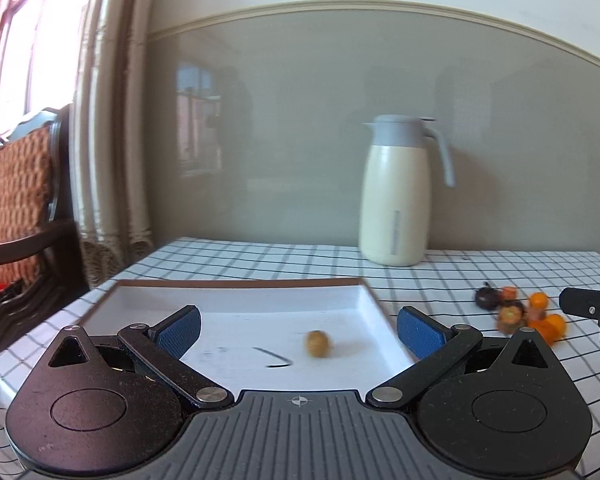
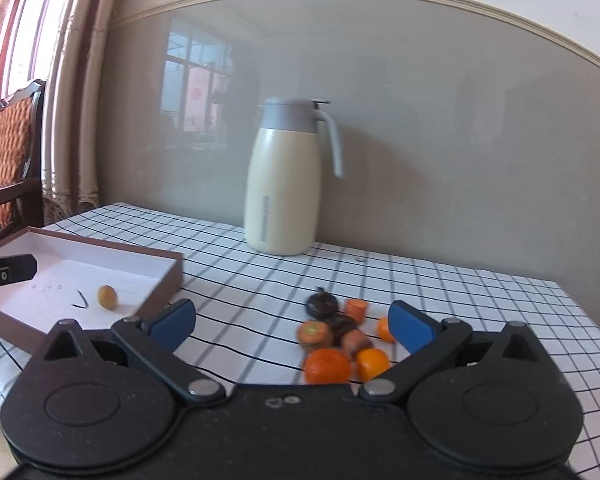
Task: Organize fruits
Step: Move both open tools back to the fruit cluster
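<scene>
On the bench, blurred: we barely make out the fruit pile.
Tray: one fruit inside.
Left claw: wide open, empty.
Right claw: wide open, empty.

cream jug – checked tablecloth | wooden chair – curtain

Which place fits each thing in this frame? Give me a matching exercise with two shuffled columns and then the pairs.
Things:
1. small yellow-brown round fruit
2. cream thermos jug with grey lid
3. pile of orange and dark fruits
4. left gripper

Places:
A. on the checked tablecloth, outside the tray
B. jaws open over the tray
C. inside the white brown-rimmed tray
D. upright by the wall

Pairs: 1-C, 2-D, 3-A, 4-B
</scene>
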### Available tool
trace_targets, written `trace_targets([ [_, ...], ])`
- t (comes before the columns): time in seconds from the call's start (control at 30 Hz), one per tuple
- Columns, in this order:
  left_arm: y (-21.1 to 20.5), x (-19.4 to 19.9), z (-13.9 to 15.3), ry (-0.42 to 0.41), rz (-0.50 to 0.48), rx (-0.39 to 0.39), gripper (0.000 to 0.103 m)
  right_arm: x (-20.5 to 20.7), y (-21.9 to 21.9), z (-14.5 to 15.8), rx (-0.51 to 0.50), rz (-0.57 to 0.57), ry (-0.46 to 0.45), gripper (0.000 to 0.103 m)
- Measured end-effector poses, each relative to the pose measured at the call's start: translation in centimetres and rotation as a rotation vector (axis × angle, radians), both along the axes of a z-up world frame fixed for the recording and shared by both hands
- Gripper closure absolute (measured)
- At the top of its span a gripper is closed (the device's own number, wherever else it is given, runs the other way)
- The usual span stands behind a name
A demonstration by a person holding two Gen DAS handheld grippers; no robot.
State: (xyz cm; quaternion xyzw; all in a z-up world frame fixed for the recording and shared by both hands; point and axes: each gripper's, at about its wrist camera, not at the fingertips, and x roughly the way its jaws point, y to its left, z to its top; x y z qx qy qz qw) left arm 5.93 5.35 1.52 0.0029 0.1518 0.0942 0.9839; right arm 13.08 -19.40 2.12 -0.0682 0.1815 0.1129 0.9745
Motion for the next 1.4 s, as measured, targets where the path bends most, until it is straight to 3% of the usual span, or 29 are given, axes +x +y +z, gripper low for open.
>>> trace_targets([
  [0.43,-8.5,2.9,-1.4,0.038,-0.173,0.023,0.000,0.7,-6.3,-1.7,-0.004,-0.122,0.042,0.006],
  [0.63,-11.2,4.6,-2.4,0.067,-0.213,0.033,0.000,2.5,-8.1,-3.9,0.012,-0.173,0.105,0.006],
  [0.87,-11.9,6.1,-3.0,0.086,-0.222,0.025,0.000,5.6,-8.2,-5.8,0.025,-0.191,0.156,0.006],
  [1.2,-10.9,7.2,-3.3,0.102,-0.228,0.003,0.000,11.0,-5.4,-6.9,-0.060,-0.220,0.242,0.008],
  [1.4,-11.2,7.7,-3.7,0.113,-0.244,-0.004,0.000,12.3,-6.5,-7.4,-0.051,-0.267,0.283,0.009],
])
